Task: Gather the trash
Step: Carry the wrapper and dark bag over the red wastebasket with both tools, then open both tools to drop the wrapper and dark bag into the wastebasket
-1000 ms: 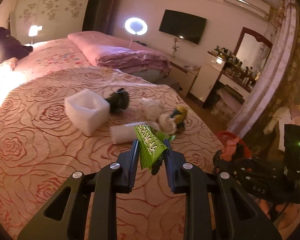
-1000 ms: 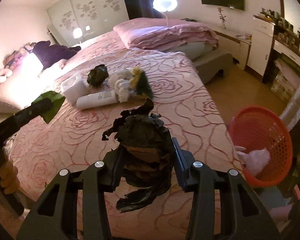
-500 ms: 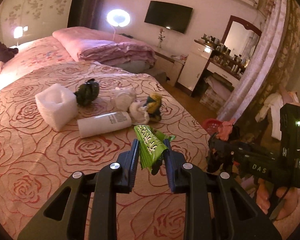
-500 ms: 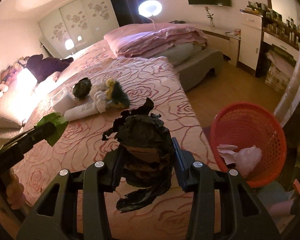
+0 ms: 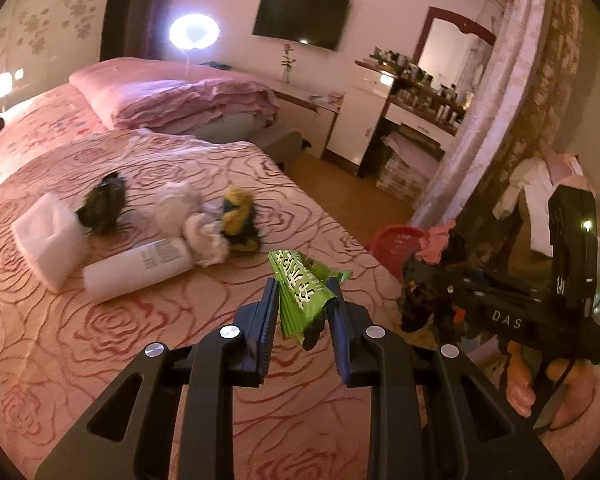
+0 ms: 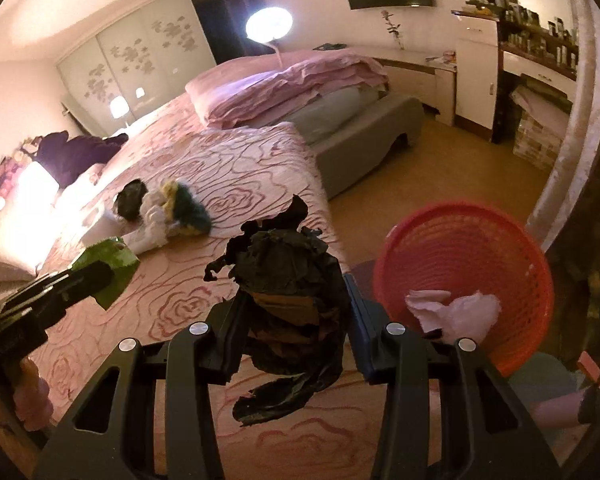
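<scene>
my left gripper (image 5: pixel 303 294) is clamped on a green snack wrapper (image 5: pixel 304 292), which sticks up out of the jaws toward 12 o'clock, lifted clear of the rose-patterned bedspread (image 5: pixel 100 320). my right gripper (image 6: pixel 296 292) is clenched on a crumpled black plastic bag (image 6: pixel 292 304); its ragged top points to 12 and a loose tail hangs below the fingers at 6.

from the right wrist view, the red basket (image 6: pixel 460 240) sits at 3 o'clock of that gripper, on the floor just beside the bed's corner, with white crumpled paper (image 6: pixel 460 308) inside it. the left gripper shows at 9 o'clock there with the green wrapper in its tip.

the left wrist view shows what the other barely does: a white bottle (image 5: pixel 136 268) lying on its side at 10 o'clock, a white foam block (image 5: pixel 44 240) beyond it, another dark bag (image 5: pixel 104 204), white wads (image 5: pixel 196 232) and a yellow-and-dark bundle (image 5: pixel 238 220). there the basket is only a red rim at 3 o'clock, mostly hidden behind the right gripper.
</scene>
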Demonstrator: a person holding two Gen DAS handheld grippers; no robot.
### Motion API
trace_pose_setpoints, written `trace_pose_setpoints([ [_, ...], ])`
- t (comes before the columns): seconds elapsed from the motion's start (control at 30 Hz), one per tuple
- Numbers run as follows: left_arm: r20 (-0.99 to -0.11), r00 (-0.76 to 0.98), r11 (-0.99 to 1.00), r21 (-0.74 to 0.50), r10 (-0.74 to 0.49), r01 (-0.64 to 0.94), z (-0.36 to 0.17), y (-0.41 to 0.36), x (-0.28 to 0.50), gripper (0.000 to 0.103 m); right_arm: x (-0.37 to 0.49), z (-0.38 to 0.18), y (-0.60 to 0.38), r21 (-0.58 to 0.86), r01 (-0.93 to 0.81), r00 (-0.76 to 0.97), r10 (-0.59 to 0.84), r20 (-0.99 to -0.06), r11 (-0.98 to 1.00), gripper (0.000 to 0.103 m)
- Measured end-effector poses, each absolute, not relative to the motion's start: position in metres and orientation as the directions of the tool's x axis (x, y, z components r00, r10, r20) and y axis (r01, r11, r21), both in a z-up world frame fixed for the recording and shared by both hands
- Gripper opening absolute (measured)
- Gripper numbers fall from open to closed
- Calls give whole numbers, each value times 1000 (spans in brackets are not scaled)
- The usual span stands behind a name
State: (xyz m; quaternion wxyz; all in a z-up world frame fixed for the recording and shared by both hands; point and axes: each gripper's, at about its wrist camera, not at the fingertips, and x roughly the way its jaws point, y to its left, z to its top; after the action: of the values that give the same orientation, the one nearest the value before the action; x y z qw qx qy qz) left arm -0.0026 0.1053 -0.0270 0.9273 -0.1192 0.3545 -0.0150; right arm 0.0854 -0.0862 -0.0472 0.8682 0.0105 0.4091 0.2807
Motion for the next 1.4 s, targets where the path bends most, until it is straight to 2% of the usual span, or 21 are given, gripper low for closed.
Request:
trace_pose_setpoints([
  [0.27, -673, 721, 980, -195, -166, 44, -27, 64, 29, 23, 107, -41, -130, 224, -396, 569, 430, -701, 890, 42],
  [0.53, -705, 671, 973, -179, -232, 148, -34, 17, 70, 23, 134, -58, -171, 225, -303, 583, 367, -725, 926, 42],
  [1.13, -795, 522, 947, -201, -307, 251, -77, -37, 150, 24, 174, -100, -199, 298, -210, 523, 364, -771, 931, 44],
  [1.2, -801, 512, 945, -201, -311, 258, -80, -40, 155, 31, 176, -103, -200, 300, -208, 520, 365, -772, 931, 44],
  [1.27, -804, 511, 948, -198, -302, 249, -83, -40, 160, 33, 179, -106, -199, 301, -207, 516, 365, -775, 931, 45],
  [1.4, -801, 511, 946, -212, -312, 245, -85, -40, 163, 52, 182, -112, -206, 317, -197, 509, 373, -776, 928, 56],
])
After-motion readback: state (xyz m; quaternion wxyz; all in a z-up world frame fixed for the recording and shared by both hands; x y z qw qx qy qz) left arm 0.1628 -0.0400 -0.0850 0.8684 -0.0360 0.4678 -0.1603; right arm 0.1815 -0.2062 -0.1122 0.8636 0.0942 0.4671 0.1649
